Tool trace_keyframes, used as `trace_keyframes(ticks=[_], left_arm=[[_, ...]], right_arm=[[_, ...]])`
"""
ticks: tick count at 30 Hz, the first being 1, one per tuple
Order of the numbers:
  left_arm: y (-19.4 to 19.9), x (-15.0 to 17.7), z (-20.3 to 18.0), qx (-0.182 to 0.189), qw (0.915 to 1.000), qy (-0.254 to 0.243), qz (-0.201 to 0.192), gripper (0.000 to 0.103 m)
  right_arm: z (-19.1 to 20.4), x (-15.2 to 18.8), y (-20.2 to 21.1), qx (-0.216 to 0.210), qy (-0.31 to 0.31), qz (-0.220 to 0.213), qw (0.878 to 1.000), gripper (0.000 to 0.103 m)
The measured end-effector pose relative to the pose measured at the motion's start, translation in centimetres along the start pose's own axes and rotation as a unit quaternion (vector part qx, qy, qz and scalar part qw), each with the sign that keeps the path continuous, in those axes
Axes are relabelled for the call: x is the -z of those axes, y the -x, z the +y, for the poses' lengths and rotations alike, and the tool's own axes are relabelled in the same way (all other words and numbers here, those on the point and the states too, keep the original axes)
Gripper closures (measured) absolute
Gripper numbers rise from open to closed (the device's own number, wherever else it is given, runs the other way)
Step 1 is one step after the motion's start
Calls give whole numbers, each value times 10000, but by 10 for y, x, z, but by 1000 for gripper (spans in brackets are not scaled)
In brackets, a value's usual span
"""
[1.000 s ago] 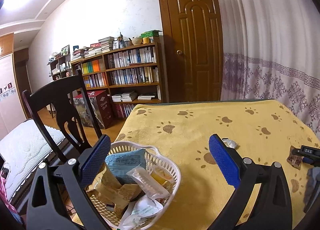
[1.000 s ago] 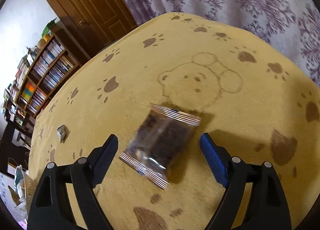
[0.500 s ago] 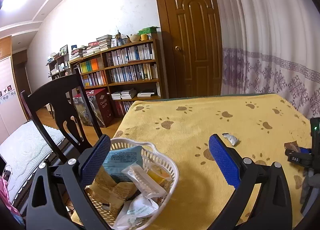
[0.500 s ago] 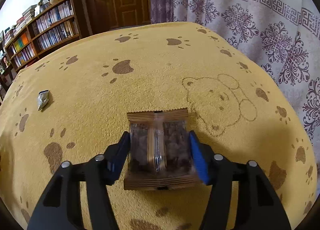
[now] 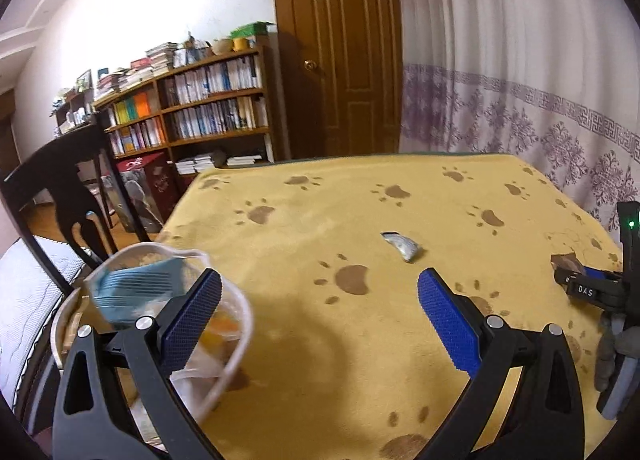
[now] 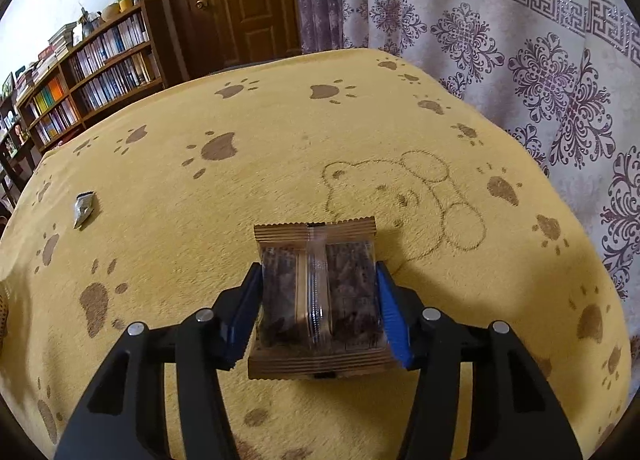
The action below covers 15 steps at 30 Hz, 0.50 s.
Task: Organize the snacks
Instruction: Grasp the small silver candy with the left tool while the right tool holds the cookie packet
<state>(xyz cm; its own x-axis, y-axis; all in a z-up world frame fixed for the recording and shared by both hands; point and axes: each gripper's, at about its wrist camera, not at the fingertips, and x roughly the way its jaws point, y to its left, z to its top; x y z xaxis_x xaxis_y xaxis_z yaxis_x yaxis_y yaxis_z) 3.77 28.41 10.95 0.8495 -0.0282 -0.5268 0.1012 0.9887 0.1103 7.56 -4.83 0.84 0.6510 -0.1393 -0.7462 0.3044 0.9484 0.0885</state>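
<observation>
A brown panelled door (image 5: 344,48) stands at top centre, a full bookshelf (image 5: 192,108) to its left, patterned curtains (image 5: 520,72) right, a dark chair (image 5: 60,196) lower left.

A table (image 5: 360,340) draped in a yellow plush cloth (image 6: 280,148) fills both views, printed with brown paw marks and a bear outline (image 6: 404,200) toward the curtain side. Out on the open cloth lies one small silver wrapper (image 5: 402,246), crumpled, alone, well apart from everything else. At the table's left edge sits a white basket (image 5: 240,344), its rim blurred, stuffed with packets; a teal one (image 5: 136,288) lies on top. The rest of the cloth lies bare.
</observation>
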Motion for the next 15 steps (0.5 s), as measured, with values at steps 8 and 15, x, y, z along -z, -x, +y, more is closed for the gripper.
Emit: trace_keyframes(ticks=[8, 15], left_arm=[[-60, -9, -45, 299, 9978, -319, 490, 9], [-128, -10, -73, 260, 9931, -658, 933, 22]], right_arm=[[2, 2, -2, -286, 73, -20, 9996, 47], [0, 4, -1, -536, 56, -22, 9985, 47]])
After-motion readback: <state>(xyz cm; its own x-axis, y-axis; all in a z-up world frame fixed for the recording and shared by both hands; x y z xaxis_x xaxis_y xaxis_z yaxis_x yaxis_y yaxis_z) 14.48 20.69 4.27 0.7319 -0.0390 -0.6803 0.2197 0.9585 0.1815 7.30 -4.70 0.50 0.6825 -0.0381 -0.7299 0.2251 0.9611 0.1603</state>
